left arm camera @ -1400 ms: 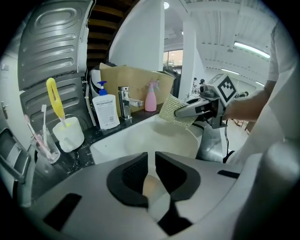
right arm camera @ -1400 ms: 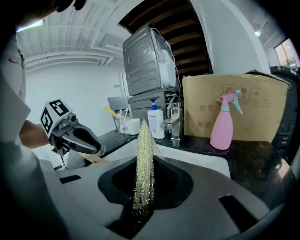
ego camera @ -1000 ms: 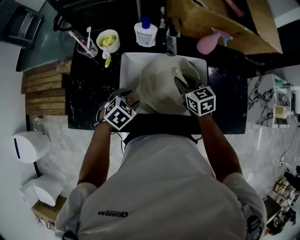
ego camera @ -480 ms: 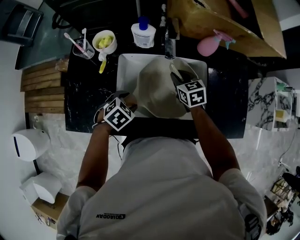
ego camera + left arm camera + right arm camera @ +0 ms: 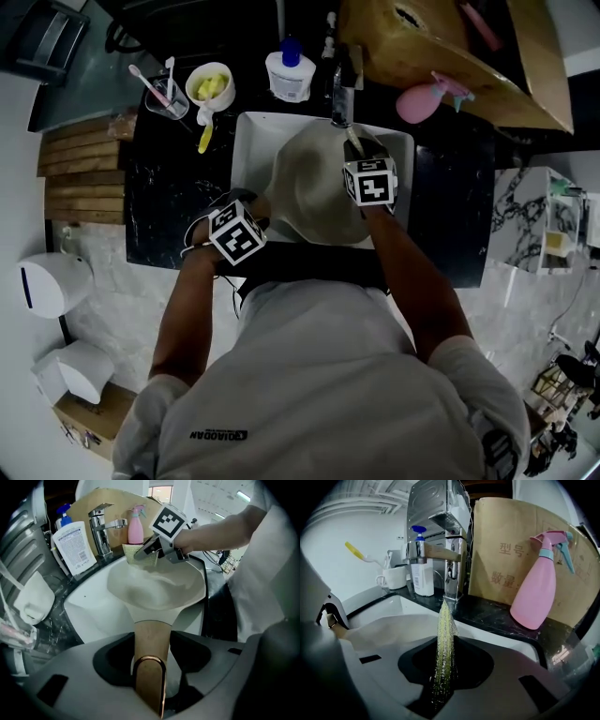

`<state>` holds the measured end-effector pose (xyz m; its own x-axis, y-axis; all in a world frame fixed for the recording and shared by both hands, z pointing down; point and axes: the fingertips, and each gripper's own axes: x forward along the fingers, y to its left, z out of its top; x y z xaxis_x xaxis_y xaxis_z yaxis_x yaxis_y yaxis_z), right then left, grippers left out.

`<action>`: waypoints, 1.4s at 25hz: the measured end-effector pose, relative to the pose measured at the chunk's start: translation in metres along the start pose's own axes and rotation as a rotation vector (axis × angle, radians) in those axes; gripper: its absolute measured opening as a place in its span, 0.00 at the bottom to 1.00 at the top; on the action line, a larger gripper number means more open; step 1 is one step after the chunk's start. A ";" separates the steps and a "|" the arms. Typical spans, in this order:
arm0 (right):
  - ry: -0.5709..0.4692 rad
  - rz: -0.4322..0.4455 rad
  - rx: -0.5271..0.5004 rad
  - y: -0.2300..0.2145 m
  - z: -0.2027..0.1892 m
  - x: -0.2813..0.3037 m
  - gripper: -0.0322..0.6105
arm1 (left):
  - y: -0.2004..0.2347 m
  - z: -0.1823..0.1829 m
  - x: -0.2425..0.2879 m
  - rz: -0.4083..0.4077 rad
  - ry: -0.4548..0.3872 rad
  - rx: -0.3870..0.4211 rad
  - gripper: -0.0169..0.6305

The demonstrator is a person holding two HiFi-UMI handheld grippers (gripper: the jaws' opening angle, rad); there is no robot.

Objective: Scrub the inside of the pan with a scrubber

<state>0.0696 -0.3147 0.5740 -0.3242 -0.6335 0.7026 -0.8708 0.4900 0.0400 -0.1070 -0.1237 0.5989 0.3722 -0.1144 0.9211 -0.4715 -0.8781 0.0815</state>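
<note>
The left gripper [image 5: 150,667] has its jaws spread wide, having just been opening; the tan wooden handle with a copper loop [image 5: 151,641] stands between them, a thin gap showing at its right side; the right gripper [image 5: 443,672] pinches a yellow-green mesh scrubber [image 5: 444,630], jaws pressed together on it, at the far rim of the cream round pan [image 5: 154,585]; the pan lies in the white rectangular sink [image 5: 246,141]; the left forearm reaches to the sink's near left corner, gripper tipped steeply down; the right arm stretches farther, near the chrome tap [image 5: 452,581]
</note>
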 end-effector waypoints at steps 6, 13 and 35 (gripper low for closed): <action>0.017 0.027 -0.024 0.019 -0.003 0.023 0.17 | -0.001 -0.001 0.001 -0.035 0.000 0.007 0.40; 0.050 0.100 -0.061 0.038 -0.003 0.051 0.18 | 0.000 -0.001 0.001 -0.055 0.002 -0.002 0.40; 0.078 0.345 -0.179 0.105 -0.003 0.055 0.19 | 0.000 -0.003 -0.001 -0.039 0.006 0.024 0.40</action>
<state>-0.0383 -0.2965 0.6192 -0.5513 -0.3692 0.7482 -0.6353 0.7670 -0.0896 -0.1094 -0.1219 0.5994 0.3850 -0.0768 0.9197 -0.4377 -0.8926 0.1087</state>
